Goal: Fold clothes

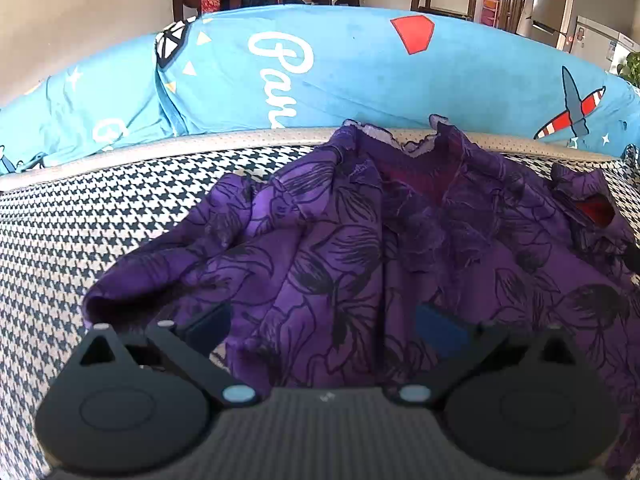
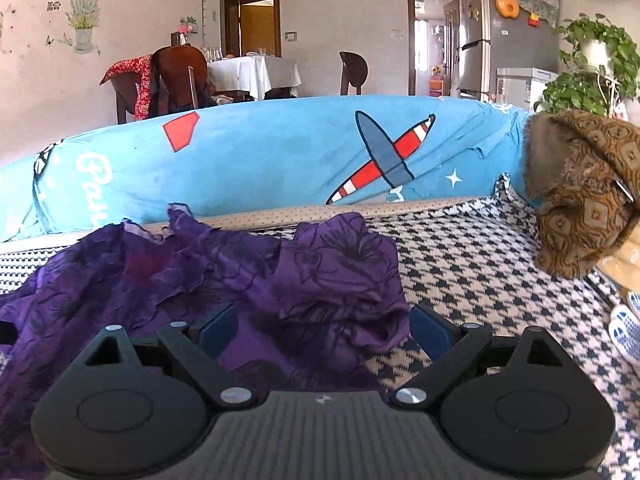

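A purple garment (image 1: 340, 248) with a dark flower print and a lacy neckline lies crumpled on the houndstooth sofa seat (image 1: 100, 216). My left gripper (image 1: 324, 330) is low over its near left part, open, with cloth lying between the blue pads (image 1: 440, 332). In the right wrist view the same purple garment (image 2: 320, 280) bunches up at its right end. My right gripper (image 2: 324, 328) is open around that bunched sleeve end, fingers wide apart, over the houndstooth sofa seat (image 2: 480, 272).
A blue backrest cover (image 1: 360, 76) printed with planes and letters runs behind the seat. A brown patterned cushion (image 2: 588, 188) sits at the right end of the sofa. Behind are chairs, a dining table (image 2: 256, 72), a fridge (image 2: 480, 40) and a plant (image 2: 596, 56).
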Tool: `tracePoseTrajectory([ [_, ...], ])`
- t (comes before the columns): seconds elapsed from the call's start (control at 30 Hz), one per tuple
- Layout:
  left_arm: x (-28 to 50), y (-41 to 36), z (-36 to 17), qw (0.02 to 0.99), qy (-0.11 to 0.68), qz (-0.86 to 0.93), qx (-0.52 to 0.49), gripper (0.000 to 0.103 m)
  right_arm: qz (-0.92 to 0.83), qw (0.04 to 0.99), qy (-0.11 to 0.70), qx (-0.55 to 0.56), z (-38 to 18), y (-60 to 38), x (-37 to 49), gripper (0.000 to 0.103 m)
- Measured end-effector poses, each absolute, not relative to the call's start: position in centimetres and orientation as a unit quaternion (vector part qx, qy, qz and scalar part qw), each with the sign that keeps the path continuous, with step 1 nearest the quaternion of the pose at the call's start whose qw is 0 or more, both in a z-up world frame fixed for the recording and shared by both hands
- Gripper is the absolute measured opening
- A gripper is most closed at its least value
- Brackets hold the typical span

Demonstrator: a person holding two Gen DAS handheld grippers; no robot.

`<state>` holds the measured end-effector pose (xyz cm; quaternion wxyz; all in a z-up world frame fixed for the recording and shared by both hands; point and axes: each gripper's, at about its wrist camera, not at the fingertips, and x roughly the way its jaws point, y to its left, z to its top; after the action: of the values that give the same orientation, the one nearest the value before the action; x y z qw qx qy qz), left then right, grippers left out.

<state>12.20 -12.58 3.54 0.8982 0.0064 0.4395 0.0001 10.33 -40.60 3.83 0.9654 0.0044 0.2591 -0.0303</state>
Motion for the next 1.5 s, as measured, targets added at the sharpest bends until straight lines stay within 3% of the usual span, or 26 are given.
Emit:
tracePoseTrajectory([
  [0.6,15.0,-13.9,2.0,0.886,0.462,-0.021,0.0,0.103,-0.036,0.959,0.277,0.047,3.1,-42.2,16.1,0.093],
  [0.63,15.1,-14.0,1.8,0.885,0.464,-0.021,0.0,0.103,-0.034,0.959,0.276,0.051,3.0,-42.2,16.3,0.091],
  [0.8,15.6,-14.5,1.0,0.877,0.481,-0.02,0.004,0.103,-0.04,0.958,0.279,0.06,2.4,-42.2,17.2,0.057],
  [0.9,15.9,-14.7,0.0,0.865,0.502,-0.016,0.002,0.103,-0.043,0.957,0.28,0.061,2.4,-42.3,17.2,0.036],
  [0.93,16.1,-14.8,-0.3,0.861,0.509,-0.015,0.001,0.103,-0.048,0.957,0.278,0.06,2.5,-42.5,17.2,0.022],
  [0.97,16.1,-14.8,-0.6,0.858,0.514,-0.013,0.001,0.103,-0.053,0.958,0.277,0.058,2.6,-42.6,17.1,0.018],
  [1.23,16.5,-14.2,-1.9,0.844,0.537,-0.004,-0.009,0.103,-0.13,0.961,0.227,0.09,4.5,-45.8,15.8,0.014],
  [1.5,16.2,-14.4,-2.0,0.844,0.536,-0.007,0.001,0.103,-0.334,0.93,0.129,0.079,7.5,-50.0,12.8,0.014],
])
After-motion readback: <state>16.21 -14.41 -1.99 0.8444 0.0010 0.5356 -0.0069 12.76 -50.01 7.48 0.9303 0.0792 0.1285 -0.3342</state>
